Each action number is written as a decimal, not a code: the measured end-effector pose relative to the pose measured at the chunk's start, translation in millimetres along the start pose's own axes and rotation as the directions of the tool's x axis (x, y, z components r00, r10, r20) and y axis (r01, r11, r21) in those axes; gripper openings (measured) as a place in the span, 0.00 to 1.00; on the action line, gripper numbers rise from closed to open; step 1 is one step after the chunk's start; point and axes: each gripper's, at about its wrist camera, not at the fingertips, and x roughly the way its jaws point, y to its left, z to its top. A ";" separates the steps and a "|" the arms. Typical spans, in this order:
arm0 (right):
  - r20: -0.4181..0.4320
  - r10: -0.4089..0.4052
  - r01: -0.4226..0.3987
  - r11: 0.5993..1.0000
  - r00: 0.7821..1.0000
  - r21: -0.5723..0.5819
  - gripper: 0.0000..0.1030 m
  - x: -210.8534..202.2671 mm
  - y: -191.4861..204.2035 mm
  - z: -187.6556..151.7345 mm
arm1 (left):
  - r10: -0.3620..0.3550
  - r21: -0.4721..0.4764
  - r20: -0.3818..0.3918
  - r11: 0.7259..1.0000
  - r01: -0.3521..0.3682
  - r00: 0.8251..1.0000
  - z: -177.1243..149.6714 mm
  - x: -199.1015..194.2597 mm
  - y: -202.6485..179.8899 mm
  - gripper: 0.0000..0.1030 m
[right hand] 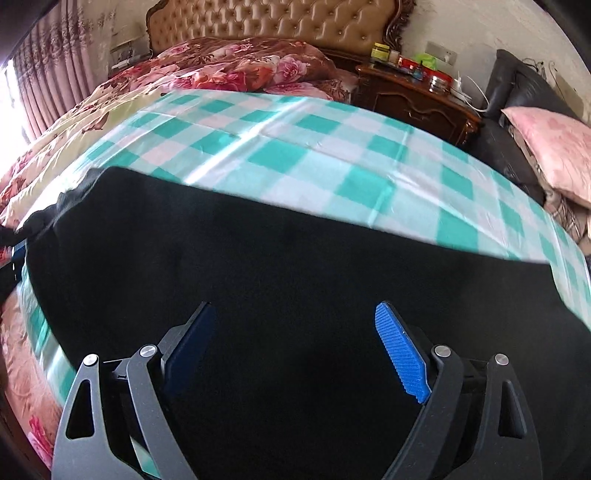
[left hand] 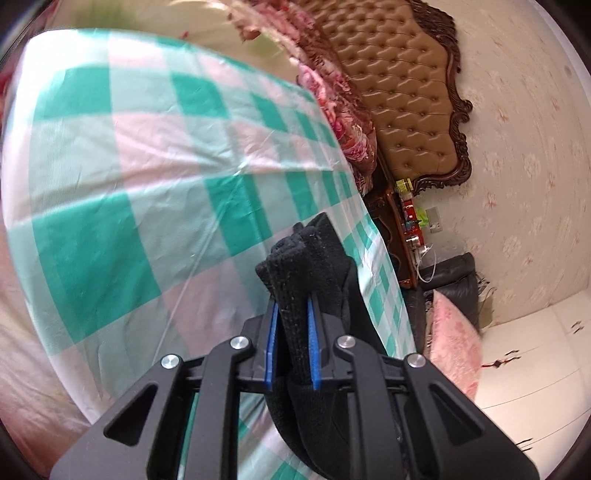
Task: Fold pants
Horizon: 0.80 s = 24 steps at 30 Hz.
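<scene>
Nearest in the left wrist view, the left gripper is clenched on a bunched fold of the black pants, its two blue pads pressing the thick knit fabric from either side, with the cloth standing up beyond the tips and draping down under the gripper. In the right wrist view, the right gripper hangs released above the one pair of pants, its two blue pads spread wide with nothing pinched between them; the left pad lies in shadow. The pants lie spread flat as a broad black sheet across the near part of the green-and-white checked cloth, which covers the bed. At the far left edge of that view, a gathered end of the pants rises toward a bit of blue, too small to make out. Beyond the checked cloth lies one flowered quilt heaped at the far end, and behind it one tufted tan headboard with a dark carved frame. To the right of the bed stands one dark wooden nightstand crowded with small jars and tins, too small to count. Farther right sits one black leather chair with one pink pillow on it. Curtains hang at the far left.
</scene>
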 end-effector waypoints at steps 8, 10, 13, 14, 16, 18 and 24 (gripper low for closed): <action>0.010 0.075 -0.076 0.996 0.997 0.047 0.89 -0.8 -27.5 -17.7 | 0.145 0.299 0.116 0.938 -0.174 0.983 -23.4 -24.0 -78.0 0.10; 0.011 0.096 -0.096 0.992 0.995 0.085 0.89 -6.8 -42.6 -17.9 | 0.176 0.424 0.170 0.875 -0.233 0.970 -44.0 -28.4 -113.0 0.10; 0.024 0.123 -0.125 0.971 0.992 0.205 0.89 -17.6 -83.2 -19.0 | 0.194 0.611 0.258 0.727 -0.315 0.947 -85.4 -28.8 -164.1 0.10; 0.033 0.121 -0.125 0.961 0.992 0.248 0.89 -21.6 -97.7 -19.8 | 0.185 0.694 0.293 0.633 -0.342 0.938 -114.2 -25.5 -187.2 0.10; 0.055 0.118 -0.130 0.926 0.991 0.355 0.89 -30.8 -134.2 -22.6 | 0.153 0.808 0.323 0.470 -0.356 0.934 -167.1 -16.3 -215.1 0.10; 0.073 0.122 -0.141 0.892 0.990 0.430 0.89 -37.7 -162.5 -26.2 | 0.102 0.901 0.344 0.245 -0.359 0.933 -239.6 1.1 -230.5 0.10; 0.079 0.188 -0.201 0.827 0.979 0.526 0.90 -39.5 -205.9 -43.1 | 0.106 0.942 0.304 -0.183 -0.281 0.947 -374.0 53.9 -189.4 0.18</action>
